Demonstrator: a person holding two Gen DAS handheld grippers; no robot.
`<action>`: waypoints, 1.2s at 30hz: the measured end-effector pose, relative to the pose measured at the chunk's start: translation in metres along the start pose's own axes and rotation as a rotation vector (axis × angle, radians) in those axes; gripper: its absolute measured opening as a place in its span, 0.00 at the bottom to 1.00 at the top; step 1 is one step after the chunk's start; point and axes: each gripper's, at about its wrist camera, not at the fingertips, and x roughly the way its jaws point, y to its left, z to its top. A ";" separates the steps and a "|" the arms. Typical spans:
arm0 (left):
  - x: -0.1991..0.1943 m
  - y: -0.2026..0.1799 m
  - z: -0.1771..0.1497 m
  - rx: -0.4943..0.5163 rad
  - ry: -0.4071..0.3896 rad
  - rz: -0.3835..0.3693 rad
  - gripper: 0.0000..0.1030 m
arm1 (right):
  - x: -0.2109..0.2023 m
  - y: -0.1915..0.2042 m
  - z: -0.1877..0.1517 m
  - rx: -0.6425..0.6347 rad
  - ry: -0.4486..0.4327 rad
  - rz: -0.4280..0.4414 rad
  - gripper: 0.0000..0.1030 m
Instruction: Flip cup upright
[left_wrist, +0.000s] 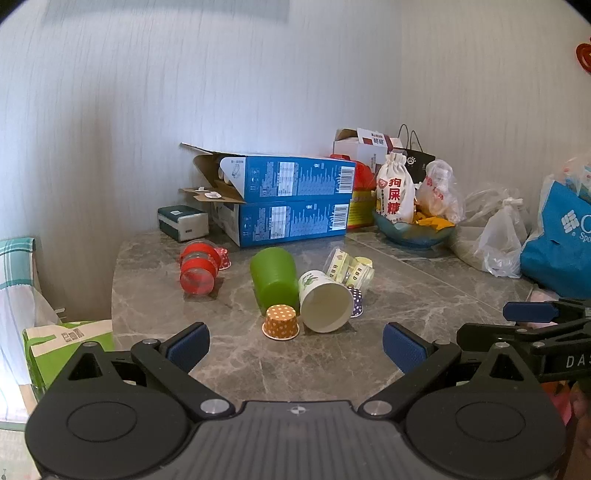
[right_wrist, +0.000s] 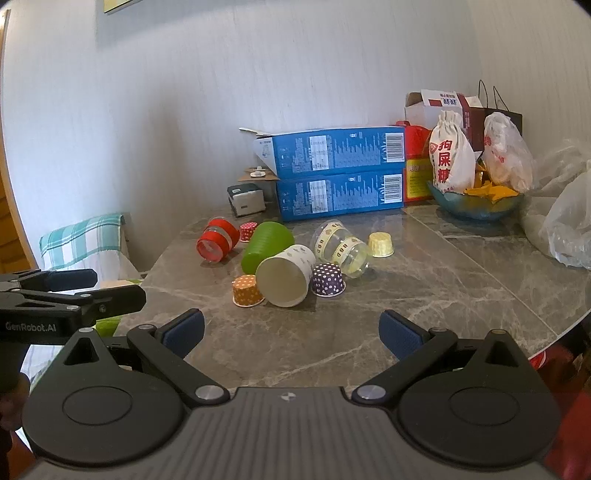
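Both grippers hover low over the near edge of the grey marble bench (left_wrist: 424, 295), jaws spread wide and holding nothing. The left gripper (left_wrist: 295, 345) fills the bottom of its own view, and the right gripper (right_wrist: 291, 332) fills the bottom of its own.

The cups lie in a cluster at the middle of each frame. A white paper cup (left_wrist: 325, 301) lies on its side, open mouth turned toward the cameras. Touching it on its left is a green cup (left_wrist: 274, 278), also tipped over. A small orange dotted cup (left_wrist: 280, 322) sits upside down in front of the green one, and a purple dotted cup (right_wrist: 328, 279) stands mouth-down just right of the white one. Further left a red-banded clear cup (left_wrist: 197, 271) lies on its side. Two blue boxes (left_wrist: 291, 201) are stacked behind, centre frame.
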 end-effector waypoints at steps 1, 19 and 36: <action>0.000 0.000 0.000 0.000 -0.001 0.001 0.98 | 0.000 0.000 0.000 -0.001 0.001 0.000 0.99; 0.000 -0.001 -0.001 -0.001 0.001 0.001 0.98 | 0.001 0.002 -0.002 -0.004 0.006 0.002 0.99; 0.000 -0.002 -0.003 -0.005 0.008 -0.001 0.98 | 0.003 0.000 -0.003 0.004 0.014 0.005 0.99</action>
